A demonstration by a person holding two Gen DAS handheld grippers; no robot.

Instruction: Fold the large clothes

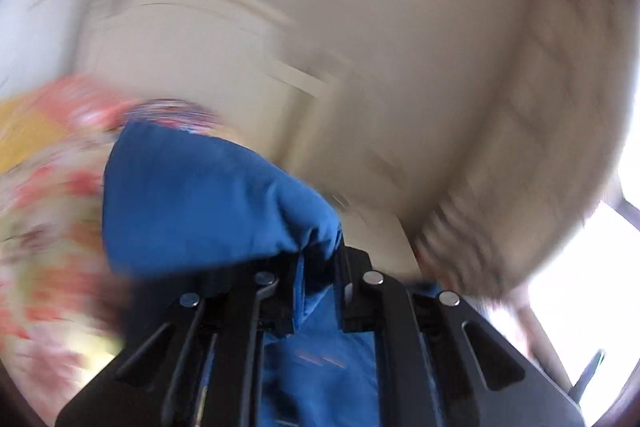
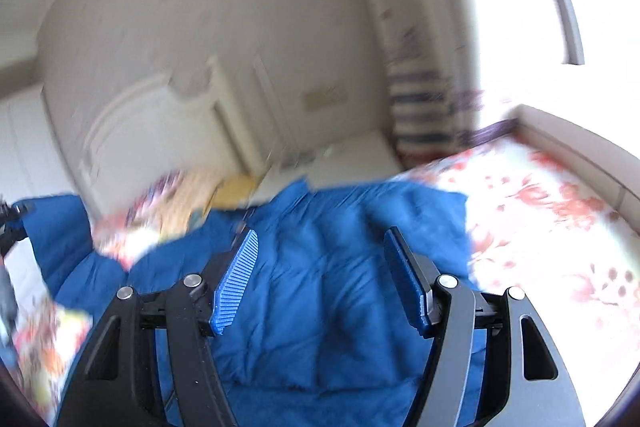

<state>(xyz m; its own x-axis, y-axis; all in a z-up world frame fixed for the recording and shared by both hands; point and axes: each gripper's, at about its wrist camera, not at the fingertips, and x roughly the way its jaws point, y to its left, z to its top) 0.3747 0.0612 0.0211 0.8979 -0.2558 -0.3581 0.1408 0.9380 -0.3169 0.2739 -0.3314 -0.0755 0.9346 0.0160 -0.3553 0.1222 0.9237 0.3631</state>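
Your left wrist view tilts up at the headboard (image 1: 192, 39), close over the blue garment (image 1: 208, 195). Your right looks across it (image 2: 320, 287); both share the floral bedding (image 2: 540, 227).

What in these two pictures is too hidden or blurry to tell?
- Left wrist view: the blue garment bunches in the left tongs; its shape and lower part are hidden behind them.
- Left wrist view: floral bedding smeared by motion blur.
- Right wrist view: right tongs open; the garment's near edge is cut off.
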